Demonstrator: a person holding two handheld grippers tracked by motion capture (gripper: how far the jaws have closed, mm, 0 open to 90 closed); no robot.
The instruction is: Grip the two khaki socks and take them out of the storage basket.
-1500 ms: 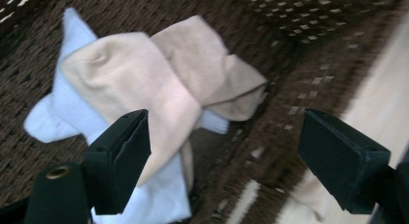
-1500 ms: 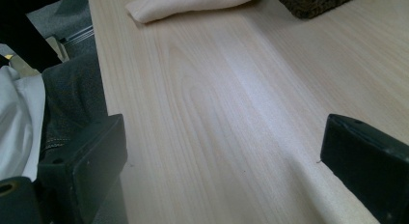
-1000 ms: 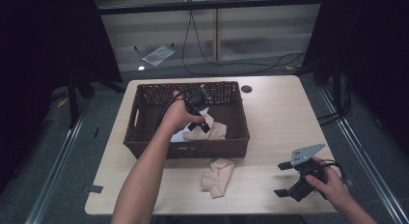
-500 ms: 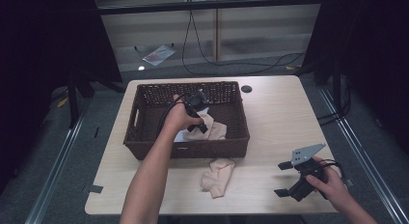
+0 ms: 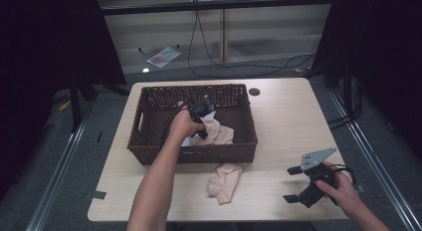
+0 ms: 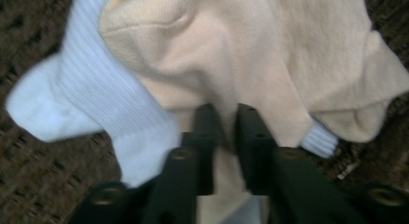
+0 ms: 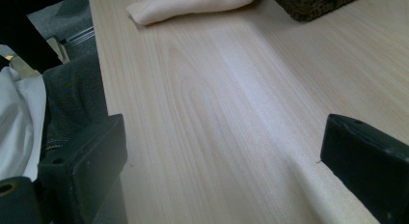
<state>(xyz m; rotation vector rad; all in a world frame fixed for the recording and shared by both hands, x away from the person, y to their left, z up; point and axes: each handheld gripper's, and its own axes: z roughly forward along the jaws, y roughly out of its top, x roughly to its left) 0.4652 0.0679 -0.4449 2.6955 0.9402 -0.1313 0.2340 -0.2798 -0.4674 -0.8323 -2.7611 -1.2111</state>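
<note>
Left Gripper Pinched a Cream Sock Inside the Wicker Basket

The wicker basket [image 5: 149, 141] stood on the far left part of the wooden table [image 5: 283, 116], and everything else is placed from it. Inside the basket, toward its near wall, lay a cream sock [image 6: 270, 55] on top of a pale blue ribbed sock [image 6: 91, 98]. The left gripper [image 6: 224, 118] reached down into the basket over these two. Its jaws had just been closing, and they stood nearly pressed together with a fold of the cream sock caught between their tips. In the high view the left gripper [image 5: 203, 122] sat at the edge of that sock [image 5: 219, 134], with the person's left forearm crossing the basket's near wall.

Outside the basket, just in front of its near wall, a second cream sock [image 5: 224, 181] lay crumpled on the table.

The right gripper [image 5: 294, 183] rested on the table well to the right of the basket, near the table's front corner. Its jaws were spread wide, with bare wood between them [image 7: 226, 151], and they held nothing.
</note>
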